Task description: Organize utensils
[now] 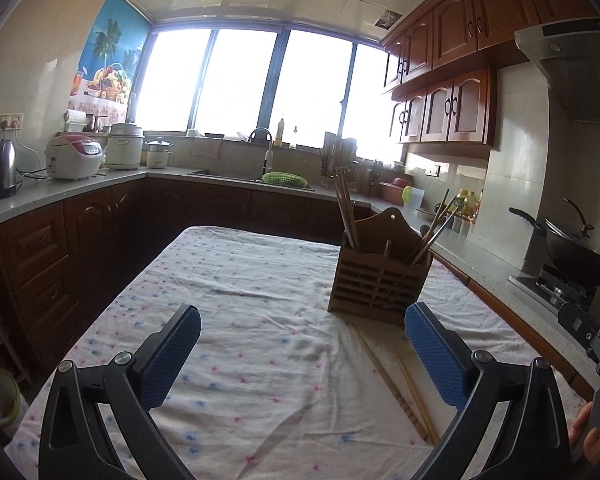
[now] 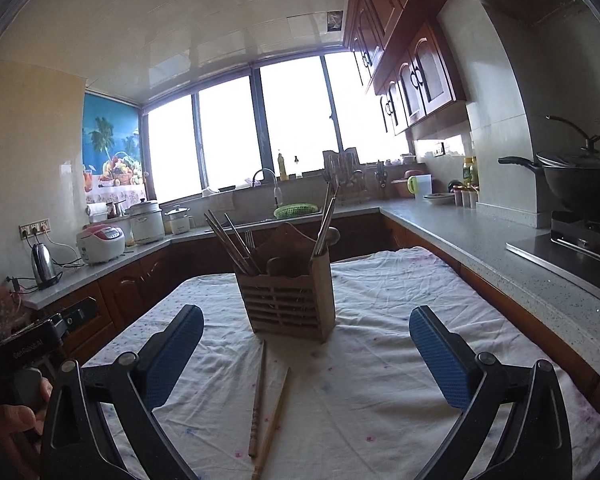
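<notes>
Chopsticks between right jaws, long axis toward holder

Chopsticks (image 2: 266, 404): 2 loose, flat on the flowered tablecloth (image 2: 380, 380), just in front of the wooden utensil holder (image 2: 288, 300). Side by side, close at the near ends, far tips toward the holder base. Long axis runs roughly along the right gripper's line of sight, slightly tilted.

Right gripper (image 2: 306, 330): jaws wide open, nothing held. Pair lies between the fingers, left of centre in the right wrist view.

Left gripper (image 1: 302, 330): also wide open, empty. In the left wrist view the chopsticks (image 1: 396, 384) sit off to the right, passing under its right finger.

Judgement: right hand is better lined up. With the sticks lying along the approach, the pads would close across them.
</notes>
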